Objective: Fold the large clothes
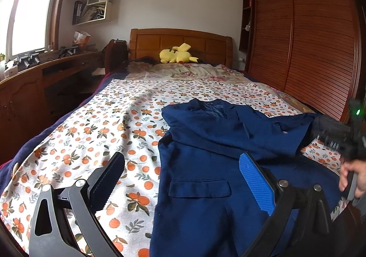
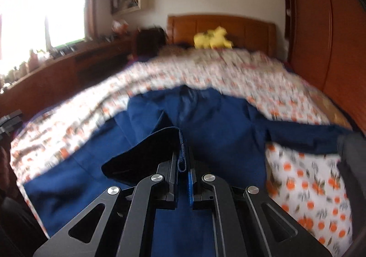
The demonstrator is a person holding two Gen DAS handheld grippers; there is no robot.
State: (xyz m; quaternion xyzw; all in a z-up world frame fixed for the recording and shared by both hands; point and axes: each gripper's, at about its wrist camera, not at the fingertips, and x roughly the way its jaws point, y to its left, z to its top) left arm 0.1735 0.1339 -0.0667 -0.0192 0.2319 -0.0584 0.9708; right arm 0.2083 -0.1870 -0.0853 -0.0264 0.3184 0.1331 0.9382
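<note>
A navy blue jacket [image 1: 205, 165] lies spread on the bed's orange-print sheet [image 1: 103, 124], collar toward the headboard. My left gripper [image 1: 183, 177] is open and empty, hovering over the jacket's left edge near a flap pocket. My right gripper [image 2: 183, 163] is shut on the jacket's fabric edge [image 2: 180, 142], with a fold of cloth draped over its left finger. In the left wrist view the right gripper [image 1: 320, 131] holds the sleeve end at the right side of the bed. The right wrist view is blurred by motion.
A yellow plush toy [image 1: 176, 54] lies by the wooden headboard [image 1: 180, 40]. A wooden wardrobe [image 1: 304, 35] stands along the bed's right side. A desk [image 1: 45, 69] with clutter runs under the window on the left.
</note>
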